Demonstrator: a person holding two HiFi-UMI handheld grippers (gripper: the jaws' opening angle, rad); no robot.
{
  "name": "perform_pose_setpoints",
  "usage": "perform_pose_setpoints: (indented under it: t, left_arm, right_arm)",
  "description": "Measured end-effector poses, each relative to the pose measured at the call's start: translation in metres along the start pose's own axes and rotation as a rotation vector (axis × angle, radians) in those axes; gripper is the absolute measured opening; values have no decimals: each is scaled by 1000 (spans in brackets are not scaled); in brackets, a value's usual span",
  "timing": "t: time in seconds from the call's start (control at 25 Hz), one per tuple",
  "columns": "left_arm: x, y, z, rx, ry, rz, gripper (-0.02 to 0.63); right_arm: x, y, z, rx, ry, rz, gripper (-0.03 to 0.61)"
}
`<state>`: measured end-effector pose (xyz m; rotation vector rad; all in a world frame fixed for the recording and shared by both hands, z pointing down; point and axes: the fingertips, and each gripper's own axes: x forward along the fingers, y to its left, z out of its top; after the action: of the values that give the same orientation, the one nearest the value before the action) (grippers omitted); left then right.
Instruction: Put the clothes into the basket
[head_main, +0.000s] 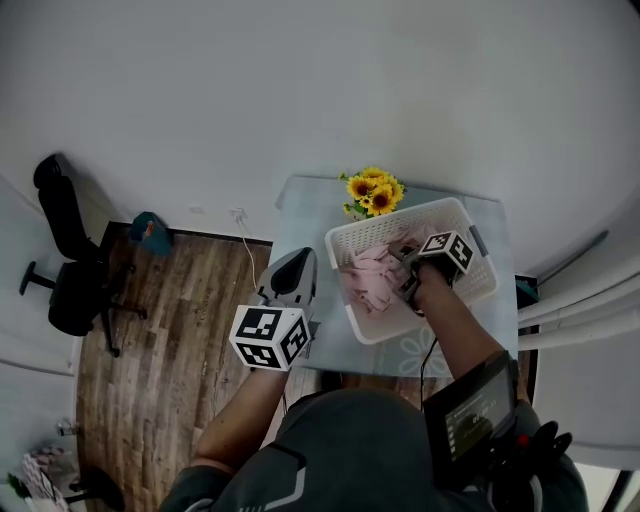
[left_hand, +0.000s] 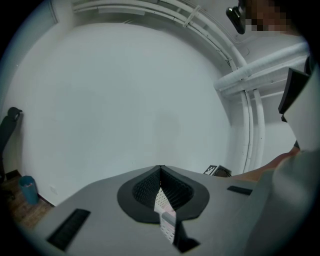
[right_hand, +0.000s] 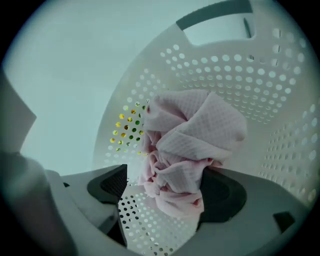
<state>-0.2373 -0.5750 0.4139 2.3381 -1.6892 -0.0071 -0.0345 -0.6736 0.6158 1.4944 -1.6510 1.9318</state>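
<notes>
The white perforated basket (head_main: 400, 215) stands on the pale table (head_main: 300, 205), and pink clothes (head_main: 368, 278) lie in it. My right gripper (head_main: 406, 266) is down inside the basket. In the right gripper view its jaws (right_hand: 170, 192) stand wide apart, with a bunched pink cloth (right_hand: 187, 150) between them resting on the basket wall (right_hand: 240, 75). The cloth leans on the right pad (right_hand: 227, 195) and is clear of the left pad (right_hand: 107, 185). My left gripper (head_main: 298, 262) hovers over the table's left part, beside the basket. Its jaws (left_hand: 161, 172) are shut, with nothing held.
A bunch of sunflowers (head_main: 375, 190) stands at the table's far edge behind the basket. A black office chair (head_main: 70, 270) and a blue object (head_main: 150, 230) are on the wood floor to the left. A white wall is beyond the table.
</notes>
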Motion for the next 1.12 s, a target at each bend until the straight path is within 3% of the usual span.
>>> perform_pose_setpoints:
  t: [0.24,0.48,0.76,0.96,1.12]
  left_arm:
    - [-10,-24,8,9,-24,7,8]
    - [-24,-51,8,26,-36,13,8]
    - [-57,-106,9,55,-44,-4,8]
    - [-67,-136,-2,79,-53,-30,8]
    - [-87,-169,-6,91,-61,-52,8]
  right_arm:
    - [-46,26,1,-75,-31,140,430]
    - [-113,74,-4,-357,-123,323,430]
    - [-197,76,-28,-569,-228,463,428]
    - [-243,63,-33,-843,-410,465,420]
    - [-286,48,-44,-993,-497,464,348]
